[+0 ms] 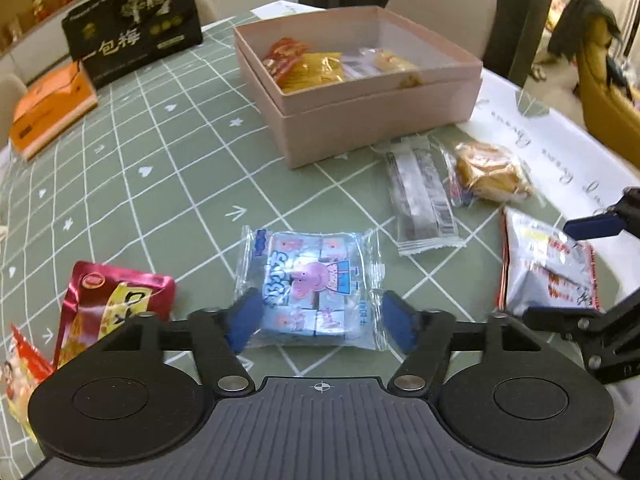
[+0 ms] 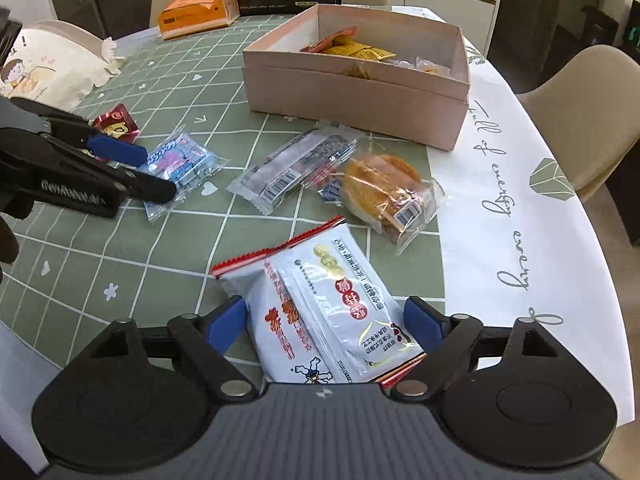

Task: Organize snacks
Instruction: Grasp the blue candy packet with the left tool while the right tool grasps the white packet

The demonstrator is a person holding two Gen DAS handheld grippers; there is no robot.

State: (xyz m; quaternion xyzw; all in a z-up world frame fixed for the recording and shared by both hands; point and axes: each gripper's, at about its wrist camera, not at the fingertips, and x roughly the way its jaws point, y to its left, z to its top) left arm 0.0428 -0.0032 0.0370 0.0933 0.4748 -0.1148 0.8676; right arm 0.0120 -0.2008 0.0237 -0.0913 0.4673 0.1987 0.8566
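A clear pack of blue cartoon-pig sweets (image 1: 312,284) lies flat on the green checked cloth. My left gripper (image 1: 322,322) is open, one blue pad at each side of the pack. In the right wrist view my right gripper (image 2: 326,326) is also open and straddles a white sachet packet with a red edge (image 2: 328,304). Each gripper also shows in the other's view: the left gripper (image 2: 160,172) over the sweets (image 2: 180,160), the right gripper (image 1: 560,272) over the white packet (image 1: 548,264). The open pink box (image 1: 360,120) behind holds several orange and yellow snacks.
Between the grippers and the pink box (image 2: 352,96) lie a clear bar packet (image 2: 296,164) and a wrapped cake (image 2: 384,188). A red snack pack (image 1: 116,300) is at the left. A black bag (image 1: 132,20) and an orange box (image 1: 48,108) stand at the back. Chairs ring the table.
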